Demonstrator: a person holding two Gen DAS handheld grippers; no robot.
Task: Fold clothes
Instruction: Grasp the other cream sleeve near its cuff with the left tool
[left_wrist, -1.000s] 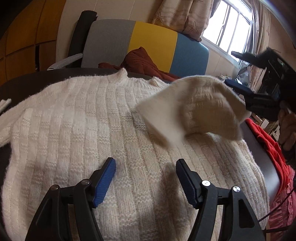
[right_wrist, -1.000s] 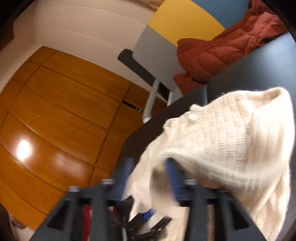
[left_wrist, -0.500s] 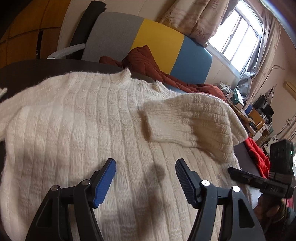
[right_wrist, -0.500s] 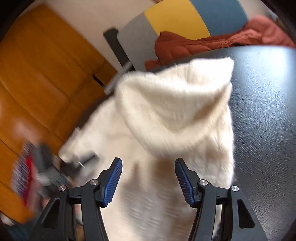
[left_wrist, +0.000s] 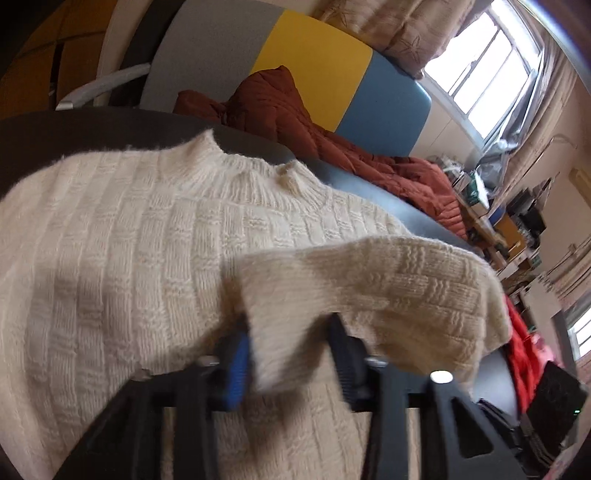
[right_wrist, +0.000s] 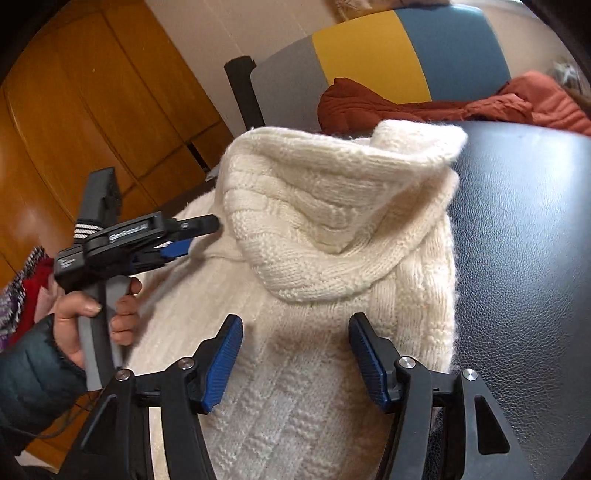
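1. Daylight pours through the window (left_wrist: 491, 70), blown out white.
2. My left view smears near the jaws; the sweater (left_wrist: 110, 258) carries soft shadows.
3. Right view is sharp; the wardrobe (right_wrist: 92, 122) glares.
4. Edges bend and darken.

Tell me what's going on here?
A person with a gripper in each hand is folding a cream sweater on a dark table. One sleeve lies folded across the body. The left gripper has just been closing around the sleeve's cuff end, which sits between its jaws; the blur hides whether the pads pinch it yet. The right gripper is open and empty over the sweater's lower body. A rust jacket lies on the bench behind.
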